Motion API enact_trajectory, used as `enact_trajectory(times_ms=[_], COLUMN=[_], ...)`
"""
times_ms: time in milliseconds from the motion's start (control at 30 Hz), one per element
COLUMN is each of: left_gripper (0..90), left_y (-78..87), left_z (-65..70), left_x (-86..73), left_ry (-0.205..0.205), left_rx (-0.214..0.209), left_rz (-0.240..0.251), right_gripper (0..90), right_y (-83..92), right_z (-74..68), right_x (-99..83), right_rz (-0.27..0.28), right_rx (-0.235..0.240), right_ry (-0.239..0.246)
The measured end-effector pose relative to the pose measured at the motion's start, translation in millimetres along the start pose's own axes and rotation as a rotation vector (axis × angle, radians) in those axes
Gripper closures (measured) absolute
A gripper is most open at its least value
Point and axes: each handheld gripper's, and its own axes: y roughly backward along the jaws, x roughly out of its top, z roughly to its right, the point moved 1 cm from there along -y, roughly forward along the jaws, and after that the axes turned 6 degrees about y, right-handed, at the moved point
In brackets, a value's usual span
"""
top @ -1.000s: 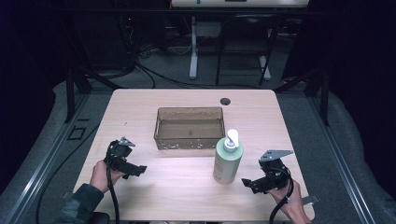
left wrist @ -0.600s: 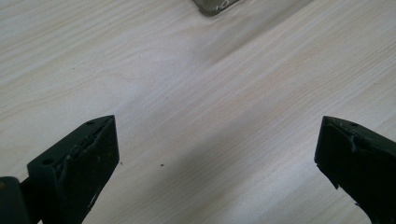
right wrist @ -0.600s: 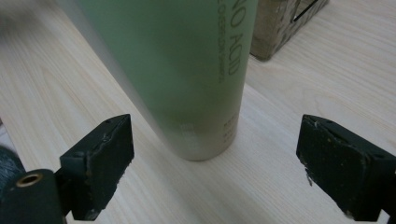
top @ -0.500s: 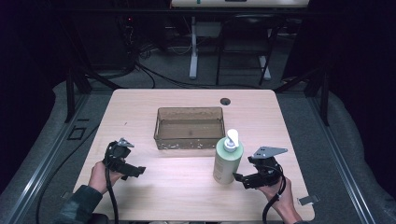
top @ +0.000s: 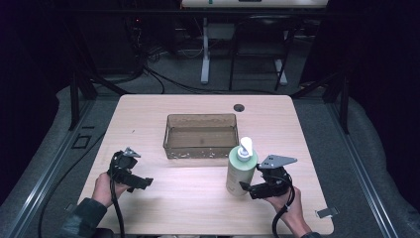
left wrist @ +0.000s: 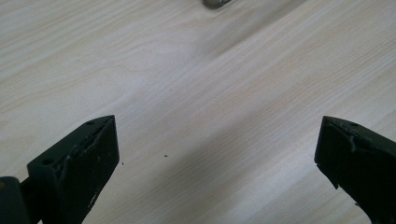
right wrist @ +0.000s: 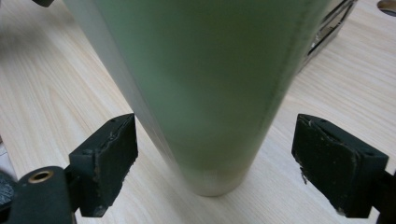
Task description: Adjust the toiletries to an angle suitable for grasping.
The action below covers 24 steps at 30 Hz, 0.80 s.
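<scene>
Resting well left of the bottle (top: 241, 170), the left gripper (top: 130, 175) sits idle, jaws wide and empty. The bottle stands upright just before the bin (top: 200, 135). The right gripper (top: 250, 189) flanks its base, jaws spread, not touching, placed for a low grasp.

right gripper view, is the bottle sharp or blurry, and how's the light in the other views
Right gripper view: the green bottle is close and soft, the table grain sharper. Left gripper view: evenly bright wood, the tool casting a faint shadow. High view: lit table, dark surroundings.
</scene>
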Motion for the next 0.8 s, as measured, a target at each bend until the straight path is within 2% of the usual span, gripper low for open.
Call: enact_trajectory(times_ms=[467, 800], left_gripper=[0.2, 0.2], left_y=[2.5, 2.6], left_z=[-1.3, -0.1], left_x=[-3.4, -3.2], left_ry=[-0.002, -0.014], left_rx=[0.004, -0.008], left_rz=[-0.002, 0.004], right_gripper=[14.1, 14.2], right_y=[-10.2, -16.2], right_z=[-1.3, 3.2], right_x=[4.6, 6.1], right_rz=[0.021, 0.036], right_rx=[0.015, 0.062], right_ry=[0.023, 0.037])
